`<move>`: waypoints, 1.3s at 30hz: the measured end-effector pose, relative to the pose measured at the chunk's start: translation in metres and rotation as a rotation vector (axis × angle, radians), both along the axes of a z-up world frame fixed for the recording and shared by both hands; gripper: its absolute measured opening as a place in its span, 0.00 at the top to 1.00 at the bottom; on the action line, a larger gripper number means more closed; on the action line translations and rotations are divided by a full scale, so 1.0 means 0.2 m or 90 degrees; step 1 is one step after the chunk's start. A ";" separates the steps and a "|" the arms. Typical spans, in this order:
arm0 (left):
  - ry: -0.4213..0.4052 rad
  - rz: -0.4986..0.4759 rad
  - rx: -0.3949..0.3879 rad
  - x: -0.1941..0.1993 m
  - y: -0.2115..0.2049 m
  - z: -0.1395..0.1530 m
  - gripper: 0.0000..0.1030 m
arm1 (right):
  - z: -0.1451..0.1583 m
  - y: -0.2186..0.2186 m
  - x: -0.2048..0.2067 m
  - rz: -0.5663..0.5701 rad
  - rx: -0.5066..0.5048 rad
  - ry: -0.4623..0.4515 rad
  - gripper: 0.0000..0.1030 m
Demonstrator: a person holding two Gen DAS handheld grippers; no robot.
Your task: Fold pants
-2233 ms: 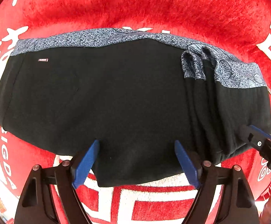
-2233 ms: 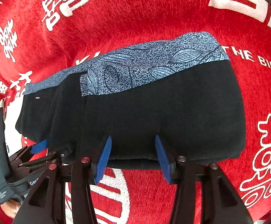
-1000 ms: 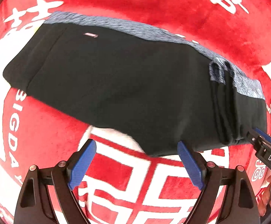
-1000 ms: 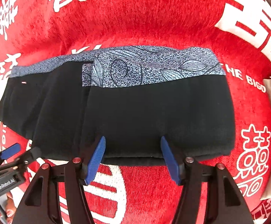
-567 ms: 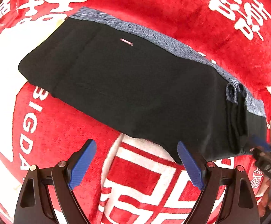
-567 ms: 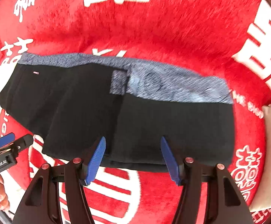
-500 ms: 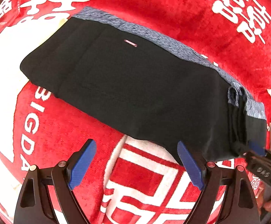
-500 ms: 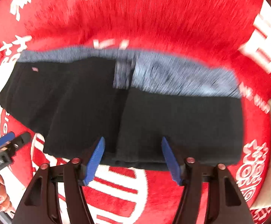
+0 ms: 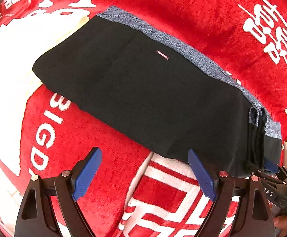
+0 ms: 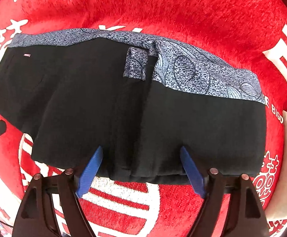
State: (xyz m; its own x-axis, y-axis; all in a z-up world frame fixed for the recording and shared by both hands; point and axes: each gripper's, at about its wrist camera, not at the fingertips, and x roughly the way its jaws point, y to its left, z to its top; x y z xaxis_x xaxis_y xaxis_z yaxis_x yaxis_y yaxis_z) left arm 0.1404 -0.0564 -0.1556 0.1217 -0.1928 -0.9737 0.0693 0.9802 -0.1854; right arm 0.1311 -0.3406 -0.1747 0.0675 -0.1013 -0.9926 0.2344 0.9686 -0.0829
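Now left gripper [image 9: 145, 174] spread, clear of pants [image 9: 143, 98]; right gripper [image 10: 141, 169] spread, straddling hem.

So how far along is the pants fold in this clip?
Mostly done, by the look of it. The pants lie in a compact stack on the red blanket, patterned waistband along the far edge. The left claw is open over bare blanket; the right claw is open at the near hem. Perhaps one last fold or tidy remains.

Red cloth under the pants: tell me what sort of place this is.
Probably a home, on a bed or table: the black pants lie on a plush red cloth bearing white double-happiness characters, as at weddings.
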 end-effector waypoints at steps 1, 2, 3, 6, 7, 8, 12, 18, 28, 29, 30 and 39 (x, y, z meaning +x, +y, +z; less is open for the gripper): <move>-0.003 0.004 -0.004 0.01 0.01 0.00 0.13 | 0.00 0.00 0.01 -0.001 -0.001 0.001 0.18; -0.008 0.012 -0.011 0.02 0.04 0.01 0.13 | 0.00 0.01 0.01 -0.001 -0.003 0.001 0.17; -0.013 0.024 -0.023 0.02 0.06 0.02 0.13 | 0.00 0.01 0.01 -0.002 -0.004 0.000 0.17; -0.019 0.068 -0.056 0.05 0.16 0.02 0.13 | -0.02 0.03 0.02 0.000 -0.007 0.000 0.17; -0.022 0.074 -0.060 0.05 0.18 0.02 0.13 | -0.02 0.03 0.03 0.000 -0.007 -0.001 0.17; -0.028 0.080 -0.064 0.06 0.21 0.02 0.13 | -0.02 0.03 0.03 0.000 -0.007 -0.001 0.17; -0.058 0.131 -0.115 0.10 0.35 0.04 0.13 | -0.02 0.04 0.03 0.000 -0.007 0.000 0.17; -0.063 0.231 -0.208 0.16 0.56 -0.04 0.13 | -0.03 0.04 0.02 0.003 -0.012 -0.003 0.16; -0.073 0.236 -0.322 0.22 0.59 -0.17 0.13 | -0.02 0.06 -0.01 0.008 -0.022 -0.012 0.16; -0.076 0.237 -0.326 0.22 0.60 -0.18 0.13 | -0.02 0.06 -0.01 0.007 -0.023 -0.013 0.16; -0.079 0.239 -0.330 0.23 0.60 -0.18 0.13 | -0.03 0.07 -0.01 0.007 -0.024 -0.013 0.16; -0.087 0.234 -0.340 0.34 0.52 -0.16 0.13 | -0.03 0.07 -0.02 0.005 -0.024 -0.014 0.16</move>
State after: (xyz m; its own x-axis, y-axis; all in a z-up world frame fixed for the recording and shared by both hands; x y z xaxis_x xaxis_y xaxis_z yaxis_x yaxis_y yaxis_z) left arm 0.2087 0.0473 -0.1881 0.3872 -0.5678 -0.7264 -0.1947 0.7198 -0.6664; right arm 0.1276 -0.3261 -0.1801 0.0895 -0.1379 -0.9864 0.2296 0.9666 -0.1143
